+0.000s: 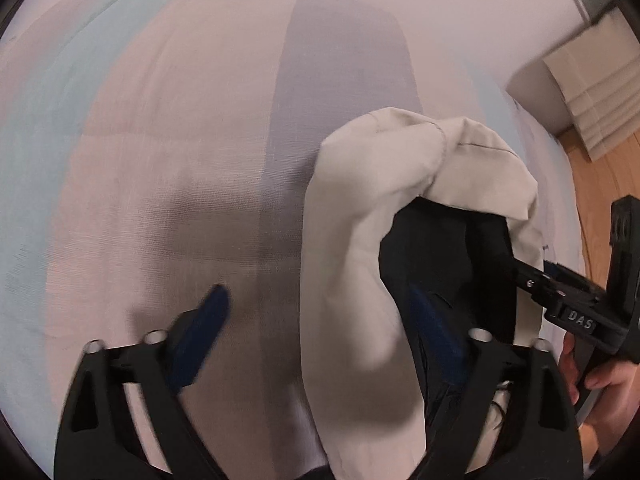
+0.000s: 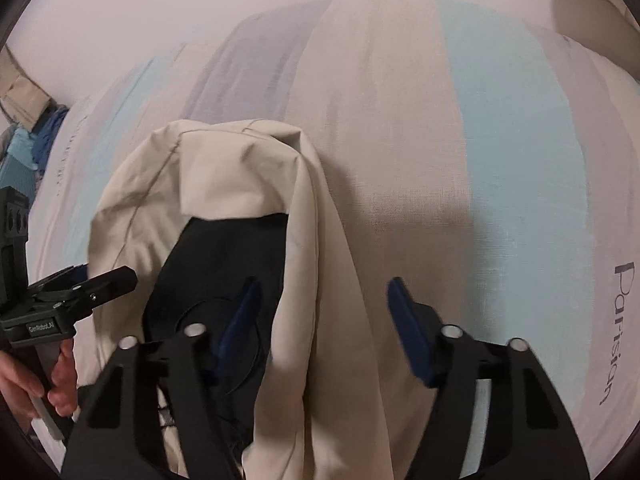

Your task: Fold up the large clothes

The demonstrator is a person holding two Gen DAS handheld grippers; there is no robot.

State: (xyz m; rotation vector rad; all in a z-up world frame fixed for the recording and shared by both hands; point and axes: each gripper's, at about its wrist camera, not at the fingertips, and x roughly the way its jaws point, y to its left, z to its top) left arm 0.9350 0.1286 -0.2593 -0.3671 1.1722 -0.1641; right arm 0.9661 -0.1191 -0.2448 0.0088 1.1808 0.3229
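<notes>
One beige garment (image 1: 360,248) with dark lining, bunched on the striped bedsheet (image 1: 160,160). Two claws — left claw (image 1: 320,340) and right claw (image 2: 324,332) both gaping, fabric between the fingers, unpinched. Only the right view shows "Parisian" lettering (image 2: 616,332).

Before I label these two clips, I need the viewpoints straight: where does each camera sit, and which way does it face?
Left wrist view: sits on the left gripper, looking steeply down at the beige garment on the striped bedsheet; both its own fingers show, plus the right gripper and the hand holding it.
Right wrist view: sits on the right gripper, also looking down; its fingers straddle a fold of the garment; the left gripper enters at left.
Shared: the garment with its black lining, the bedsheet, each other's gripper.
</notes>
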